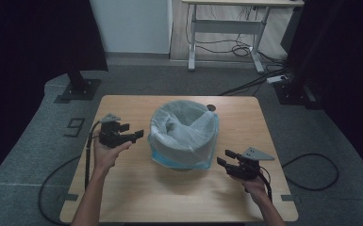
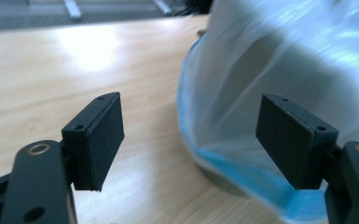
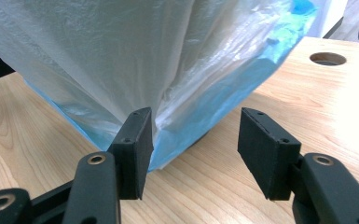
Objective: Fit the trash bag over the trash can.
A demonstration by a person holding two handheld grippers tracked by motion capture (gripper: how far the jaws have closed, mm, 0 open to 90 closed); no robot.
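Note:
A round bin lined with a white and blue plastic bag [image 1: 184,134] stands in the middle of the wooden table [image 1: 136,188]. My left gripper [image 1: 139,135] is open just left of the bin, jaws pointing toward it, nothing between them. In the left gripper view the bag [image 2: 279,79] hangs close ahead of the open left gripper [image 2: 191,140]. My right gripper [image 1: 225,158] is open near the bin's lower right side. In the right gripper view the bag's draped skirt [image 3: 135,60] is just beyond the right gripper [image 3: 193,149], whose jaws are apart and hold nothing.
A round cable hole [image 1: 210,108] sits in the table behind the bin. Cables trail off both table sides onto the grey floor [image 1: 311,141]. A white desk frame [image 1: 226,28] stands at the back, with dark stands to either side.

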